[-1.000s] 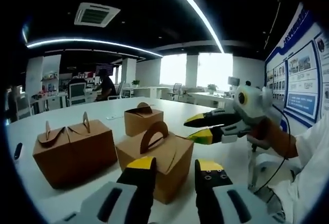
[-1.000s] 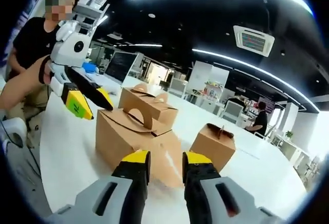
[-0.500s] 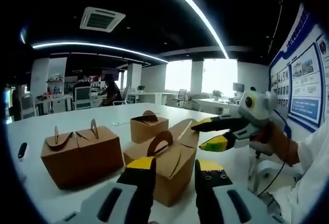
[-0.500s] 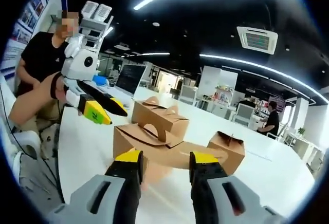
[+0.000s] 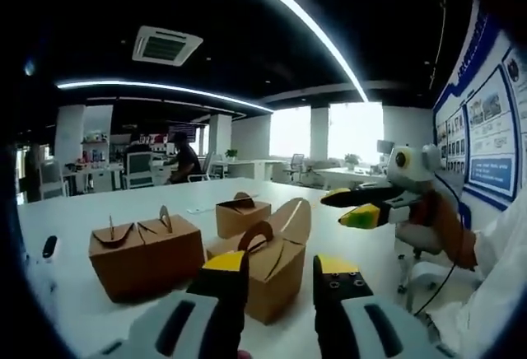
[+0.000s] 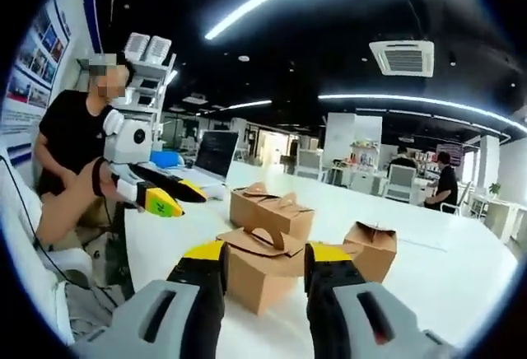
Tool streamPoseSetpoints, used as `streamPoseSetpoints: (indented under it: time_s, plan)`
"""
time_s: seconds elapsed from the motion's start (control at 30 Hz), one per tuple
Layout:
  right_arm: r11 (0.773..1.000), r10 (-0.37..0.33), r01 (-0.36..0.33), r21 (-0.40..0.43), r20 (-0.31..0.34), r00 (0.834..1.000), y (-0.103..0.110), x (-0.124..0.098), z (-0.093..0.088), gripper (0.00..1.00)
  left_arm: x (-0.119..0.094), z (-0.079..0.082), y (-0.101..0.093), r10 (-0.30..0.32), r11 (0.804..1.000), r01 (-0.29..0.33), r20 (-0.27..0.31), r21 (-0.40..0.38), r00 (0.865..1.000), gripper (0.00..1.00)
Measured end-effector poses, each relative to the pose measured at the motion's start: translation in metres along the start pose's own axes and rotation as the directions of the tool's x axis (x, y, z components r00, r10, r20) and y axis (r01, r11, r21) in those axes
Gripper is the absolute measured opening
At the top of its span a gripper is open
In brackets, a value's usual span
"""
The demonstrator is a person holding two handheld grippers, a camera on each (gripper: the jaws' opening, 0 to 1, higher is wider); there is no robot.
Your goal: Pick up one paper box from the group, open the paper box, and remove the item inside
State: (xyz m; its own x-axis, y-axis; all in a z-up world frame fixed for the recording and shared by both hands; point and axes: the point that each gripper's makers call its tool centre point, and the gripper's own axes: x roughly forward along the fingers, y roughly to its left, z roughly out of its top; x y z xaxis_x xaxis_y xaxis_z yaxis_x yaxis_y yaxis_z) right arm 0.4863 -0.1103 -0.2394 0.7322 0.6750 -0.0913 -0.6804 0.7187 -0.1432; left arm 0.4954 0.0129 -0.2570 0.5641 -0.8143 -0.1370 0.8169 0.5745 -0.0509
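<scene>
While both grippers gape empty, paper box just ahead of left gripper, flap raised.

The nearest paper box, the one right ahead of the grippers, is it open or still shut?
Partly open. One top flap of the nearest box stands raised and another lies splayed outward; its contents cannot be seen.

Three brown paper boxes cluster on the white table; the nearest brown paper box with an arched handle (one flap raised) blocks the centre. Bare tabletop lies right of it. The wide two-handled brown box stands just left, narrowing passage there.
</scene>
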Motion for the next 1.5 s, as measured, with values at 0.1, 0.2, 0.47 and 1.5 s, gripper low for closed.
streamPoseSetpoints:
  time_s: [0.1, 0.2, 0.47, 1.5]
  plan:
    - [1.000, 0.001, -0.001, 0.004, 0.018, 1.000, 0.002, -0.005, 0.002, 0.38, -0.004, -0.006, 0.003, 0.011, 1.000, -0.011, 0.003, -0.020, 1.000, 0.33]
    - [1.000, -0.002, 0.002, 0.014, 0.014, 1.000, -0.002, -0.010, -0.002, 0.38, -0.014, -0.008, 0.003, 0.007, 0.999, -0.006, 0.023, -0.031, 1.000, 0.33]
    - [0.999, -0.004, 0.004, 0.035, -0.002, 1.000, -0.014, -0.025, -0.003, 0.36, -0.031, 0.007, 0.004, 0.038, 0.999, -0.038, 0.055, -0.005, 0.998, 0.34]
    - [0.998, 0.020, -0.019, 0.067, -0.014, 1.000, -0.014, -0.022, -0.013, 0.35, 0.010, 0.017, -0.003, 0.334, 0.855, -0.221, -0.172, 0.470, 0.927, 0.26]
